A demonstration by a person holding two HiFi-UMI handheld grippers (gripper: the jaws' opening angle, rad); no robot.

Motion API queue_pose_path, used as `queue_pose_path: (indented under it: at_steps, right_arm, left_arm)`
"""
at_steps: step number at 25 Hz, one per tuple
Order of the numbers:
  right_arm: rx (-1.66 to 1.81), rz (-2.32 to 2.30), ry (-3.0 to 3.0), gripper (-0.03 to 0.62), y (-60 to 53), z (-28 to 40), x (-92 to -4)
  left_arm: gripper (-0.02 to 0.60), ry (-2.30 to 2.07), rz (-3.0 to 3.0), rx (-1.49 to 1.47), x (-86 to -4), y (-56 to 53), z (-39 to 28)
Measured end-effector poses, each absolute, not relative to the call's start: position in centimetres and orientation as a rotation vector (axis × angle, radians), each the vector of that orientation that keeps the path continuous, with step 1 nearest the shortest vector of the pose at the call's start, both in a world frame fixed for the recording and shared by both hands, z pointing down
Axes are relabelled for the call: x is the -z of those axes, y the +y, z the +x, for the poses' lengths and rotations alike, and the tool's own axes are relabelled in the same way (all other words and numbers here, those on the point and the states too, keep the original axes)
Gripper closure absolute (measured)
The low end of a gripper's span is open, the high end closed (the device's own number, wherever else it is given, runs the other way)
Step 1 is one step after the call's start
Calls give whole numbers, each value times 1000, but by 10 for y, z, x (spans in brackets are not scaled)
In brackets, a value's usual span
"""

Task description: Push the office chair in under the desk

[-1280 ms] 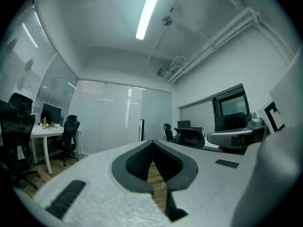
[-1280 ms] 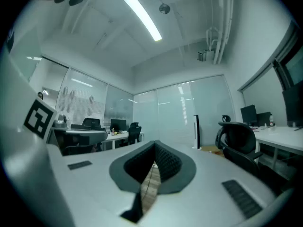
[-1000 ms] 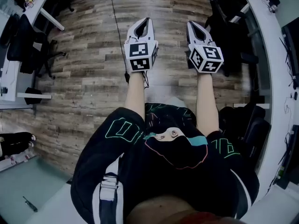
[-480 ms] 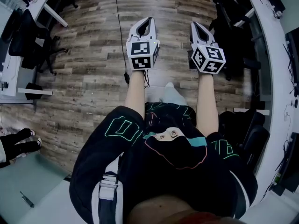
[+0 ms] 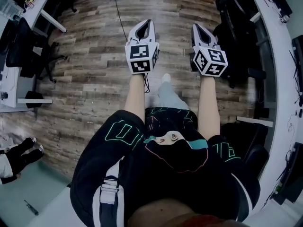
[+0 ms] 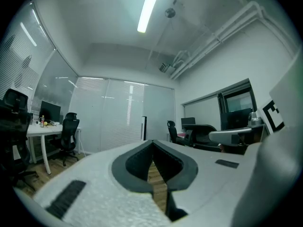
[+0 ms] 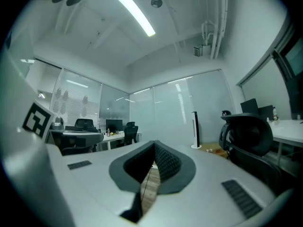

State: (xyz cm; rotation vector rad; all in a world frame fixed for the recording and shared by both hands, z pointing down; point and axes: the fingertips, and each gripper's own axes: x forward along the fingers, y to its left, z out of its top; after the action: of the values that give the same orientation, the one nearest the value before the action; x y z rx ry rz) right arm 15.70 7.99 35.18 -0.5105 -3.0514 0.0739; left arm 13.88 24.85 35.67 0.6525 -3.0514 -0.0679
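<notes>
Office chair point(image 5: 233, 41), black, beside the white surface point(image 5: 282, 93), just right of the right claw point(image 5: 198, 28), left claw point(image 5: 147, 23) farther away, both claws clenched, empty, above wood floor point(image 5: 94, 70)

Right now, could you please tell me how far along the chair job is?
Nothing looks done yet: the black office chair stands out from the white desk. In hand: the left gripper and right gripper are shut and empty over the wood floor. Left: reaching the chair and pushing it under.

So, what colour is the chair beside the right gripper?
The chair is black; right gripper view.
</notes>
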Motion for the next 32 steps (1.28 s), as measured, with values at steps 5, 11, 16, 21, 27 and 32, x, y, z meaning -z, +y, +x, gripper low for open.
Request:
queue_pose_path:
  at_steps: [5, 11, 16, 21, 27, 32]
  right_arm:
    - [-97, -502, -3027, 589, 63, 97, -364]
    - [-150, -507, -2982, 589, 53, 12, -384]
    - [-180, -488, -2939, 589, 36, -54, -402]
    - [-185, -483, -2949, 589, 13, -117, -393]
    - [-163, -576, -2965, 589, 27, -165, -376]
    - [-156, -619, -2978, 589, 36, -193, -365]
  left_arm:
    - [574, -3035, 617, 80, -371, 236, 83]
    - [574, -2983, 560, 65, -390, 230, 2]
    - [572, -2952, 560, 51, -395, 213, -65]
    - [572, -2964, 554, 40, -387, 196, -122]
    - [574, -3000, 516, 32, -370, 203, -162]
    - [572, -3030, 496, 22, -358, 210, -184]
